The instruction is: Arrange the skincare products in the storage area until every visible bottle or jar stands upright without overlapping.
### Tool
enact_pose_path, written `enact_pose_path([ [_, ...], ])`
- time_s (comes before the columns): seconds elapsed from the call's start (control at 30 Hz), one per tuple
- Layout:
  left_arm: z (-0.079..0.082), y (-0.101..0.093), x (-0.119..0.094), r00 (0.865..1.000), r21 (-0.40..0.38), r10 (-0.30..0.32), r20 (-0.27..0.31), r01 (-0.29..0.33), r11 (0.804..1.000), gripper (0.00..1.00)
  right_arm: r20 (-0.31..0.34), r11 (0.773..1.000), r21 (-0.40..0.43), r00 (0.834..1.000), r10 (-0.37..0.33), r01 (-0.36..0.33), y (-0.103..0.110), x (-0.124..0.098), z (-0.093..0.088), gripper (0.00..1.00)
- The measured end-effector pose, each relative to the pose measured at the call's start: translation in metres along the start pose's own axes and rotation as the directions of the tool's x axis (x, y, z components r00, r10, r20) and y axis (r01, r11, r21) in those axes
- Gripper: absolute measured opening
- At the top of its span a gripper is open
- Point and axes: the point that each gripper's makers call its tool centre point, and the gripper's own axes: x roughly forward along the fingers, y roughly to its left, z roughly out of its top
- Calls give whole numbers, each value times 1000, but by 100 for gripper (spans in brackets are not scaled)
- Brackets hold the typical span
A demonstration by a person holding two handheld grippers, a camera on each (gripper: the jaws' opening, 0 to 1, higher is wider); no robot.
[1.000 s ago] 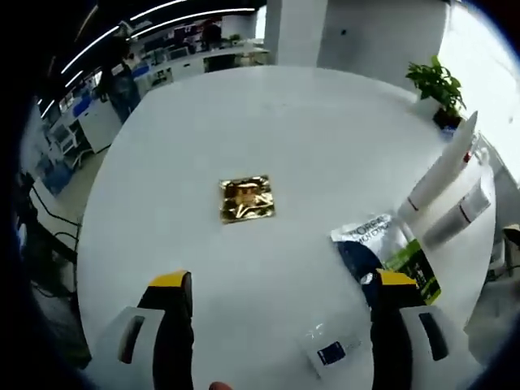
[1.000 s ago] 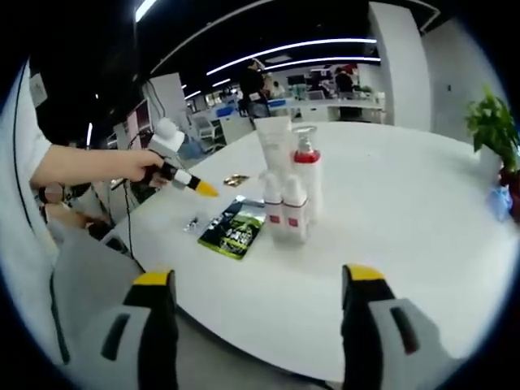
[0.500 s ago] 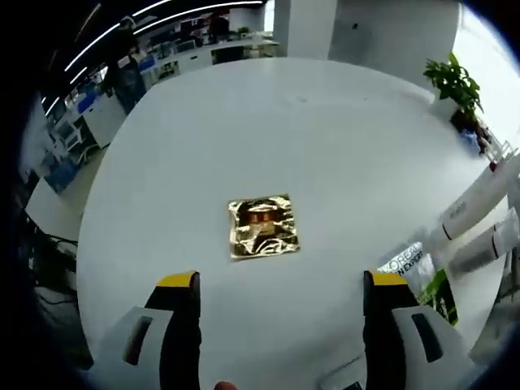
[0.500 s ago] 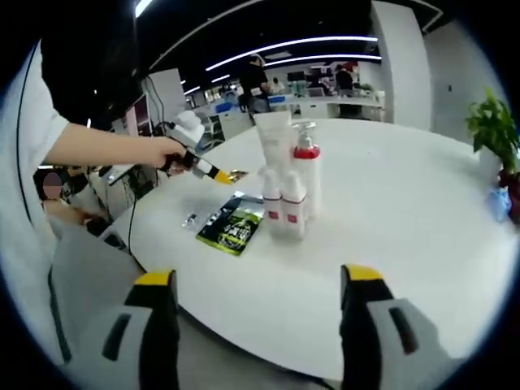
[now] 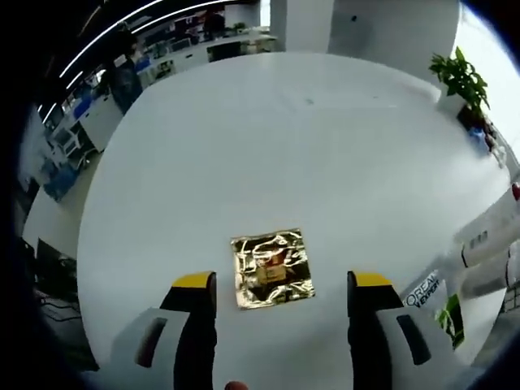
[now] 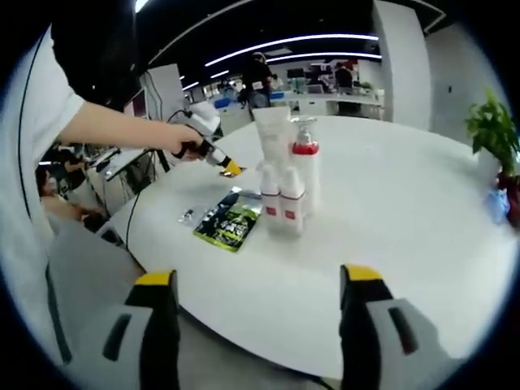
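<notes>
A crinkled gold sachet [image 5: 272, 268] lies flat on the white round table [image 5: 309, 138]. My left gripper [image 5: 283, 281] hangs open just over it, one yellow-tipped jaw on each side of the sachet. In the right gripper view a person's hand holds that left gripper [image 6: 221, 162] out beyond the bottles. A white tube [image 6: 273, 136], a pump bottle with a red collar [image 6: 305, 166] and two small white bottles with red bands [image 6: 281, 201] stand upright in a tight group. My right gripper [image 6: 257, 278] is open and empty near the table's edge.
A green-and-black sachet [image 6: 227, 227] and a small clear packet [image 6: 188, 216] lie flat left of the bottles; the sachet [image 5: 435, 296] and white bottles [image 5: 487, 244] also sit at the left gripper view's right edge. A potted plant [image 6: 491, 130] stands at the table's far side.
The left gripper has moved forward over the table, and the gold sachet now lies between its jaws. The right gripper has stayed put.
</notes>
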Motion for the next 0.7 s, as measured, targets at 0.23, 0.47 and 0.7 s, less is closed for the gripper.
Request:
enact_pose_path([
  [0.23,4,-2,4,1000,3,11,-12,-11,1000,57,-7,1000,-6,1000,-5,5,0,1,-1,82],
  [0.47,-1,4,11,999,-7,26,-36,-26,1000,49,-12,1000,-27,1000,-15,15,-1,1,-1,82],
  [0.7,-2,3,10,999,-9,19,-41,-20,1000,37,-18,999,-48,1000,-19,18,0,1,-2,81],
])
